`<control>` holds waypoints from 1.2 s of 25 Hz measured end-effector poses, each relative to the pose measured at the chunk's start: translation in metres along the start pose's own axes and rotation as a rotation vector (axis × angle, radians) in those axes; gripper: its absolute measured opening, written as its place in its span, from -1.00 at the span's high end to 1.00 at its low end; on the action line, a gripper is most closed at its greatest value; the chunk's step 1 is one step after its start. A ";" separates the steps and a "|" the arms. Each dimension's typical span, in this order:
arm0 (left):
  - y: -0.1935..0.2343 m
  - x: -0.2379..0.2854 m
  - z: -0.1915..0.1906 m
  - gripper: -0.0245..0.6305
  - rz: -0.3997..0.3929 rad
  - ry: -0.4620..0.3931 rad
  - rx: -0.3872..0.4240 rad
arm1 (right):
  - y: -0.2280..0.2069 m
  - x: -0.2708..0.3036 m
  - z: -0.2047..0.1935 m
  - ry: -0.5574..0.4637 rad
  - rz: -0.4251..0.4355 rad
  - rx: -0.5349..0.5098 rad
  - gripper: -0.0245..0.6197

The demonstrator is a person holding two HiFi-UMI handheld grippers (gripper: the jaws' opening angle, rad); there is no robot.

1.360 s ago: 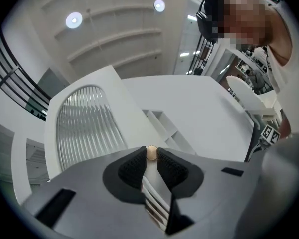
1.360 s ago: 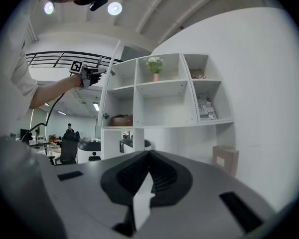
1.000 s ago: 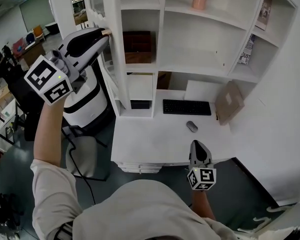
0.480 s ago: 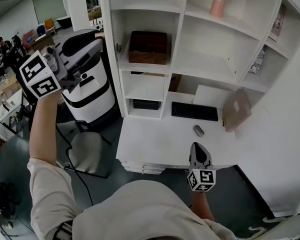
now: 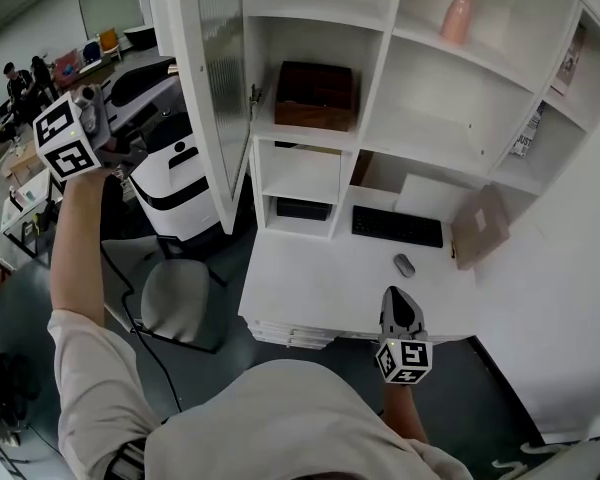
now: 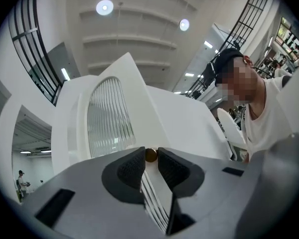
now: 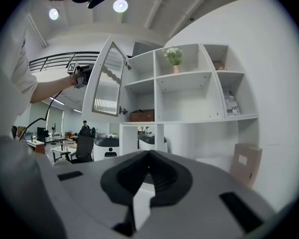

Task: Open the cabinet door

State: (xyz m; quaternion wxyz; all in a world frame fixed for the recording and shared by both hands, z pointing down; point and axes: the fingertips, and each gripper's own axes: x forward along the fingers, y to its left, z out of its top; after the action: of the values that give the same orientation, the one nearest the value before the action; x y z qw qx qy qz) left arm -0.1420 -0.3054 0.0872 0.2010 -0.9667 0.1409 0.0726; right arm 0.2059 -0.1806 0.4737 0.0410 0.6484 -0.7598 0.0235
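Note:
The white cabinet door (image 5: 220,68) with its ribbed glass panel stands swung out from the shelf unit (image 5: 380,138). In the left gripper view the door (image 6: 107,118) fills the middle, and a small brass knob (image 6: 151,155) sits pinched between the dark pads (image 6: 131,167). My left gripper (image 6: 150,158) is shut on that knob; in the head view it (image 5: 140,133) is held high at the door's left edge. My right gripper (image 5: 401,313) hangs low over the desk front, jaws shut with nothing between them. The opened compartment shows a dark wooden box (image 5: 316,93).
On the white desk (image 5: 310,288) lie a keyboard (image 5: 397,227) and a mouse (image 5: 405,265), with a cardboard box (image 5: 482,226) leaning at the right. A pink vase (image 5: 457,13) stands on an upper shelf. A white machine (image 5: 175,173) and a chair (image 5: 180,303) stand left of the desk.
The door has swung further out from the shelf unit, and my left gripper went left with its knob. The wooden box's compartment is now fully exposed. The right gripper barely shifted.

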 end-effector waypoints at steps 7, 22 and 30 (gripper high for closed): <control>0.020 -0.032 -0.001 0.65 -0.035 -0.027 -0.041 | 0.016 0.006 0.001 0.007 0.016 -0.008 0.91; 0.019 -0.030 -0.001 0.66 -0.073 -0.021 0.001 | 0.026 0.008 -0.003 0.018 0.004 -0.002 0.91; 0.017 -0.030 0.001 0.61 -0.043 -0.018 0.023 | 0.028 0.007 -0.004 0.016 0.010 -0.003 0.91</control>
State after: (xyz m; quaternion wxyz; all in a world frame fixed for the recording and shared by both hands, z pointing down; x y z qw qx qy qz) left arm -0.1757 -0.3123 0.0865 0.2146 -0.9665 0.1190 0.0752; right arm 0.1768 -0.1829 0.4784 0.0481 0.6443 -0.7628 0.0276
